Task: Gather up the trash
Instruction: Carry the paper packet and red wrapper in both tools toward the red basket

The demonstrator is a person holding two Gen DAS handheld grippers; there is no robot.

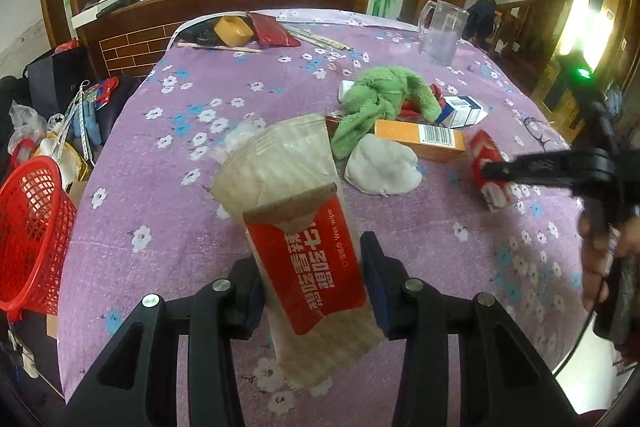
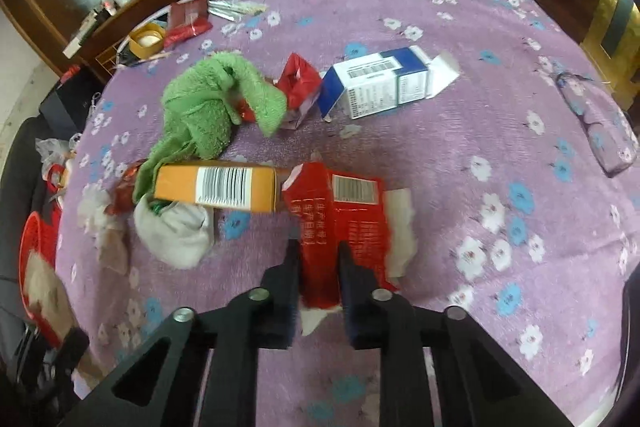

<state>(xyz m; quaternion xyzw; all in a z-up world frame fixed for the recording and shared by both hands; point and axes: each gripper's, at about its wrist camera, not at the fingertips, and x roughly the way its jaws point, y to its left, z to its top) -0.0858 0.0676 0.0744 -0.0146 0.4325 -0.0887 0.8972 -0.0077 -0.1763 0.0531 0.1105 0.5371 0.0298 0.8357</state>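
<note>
My left gripper is shut on a beige and red wet wipe packet, which stands lifted above the purple flowered tablecloth. My right gripper is shut on a flattened red carton that lies on the cloth; in the left wrist view that gripper reaches in from the right onto the red carton. Beside it lie an orange box, a crumpled white tissue, a green towel, a red wrapper and a blue and white box.
A red mesh basket stands off the table's left edge, among bags on the floor. A clear plastic jug stands at the far side. A yellow tape roll and a red pouch lie far left. A patterned case lies right.
</note>
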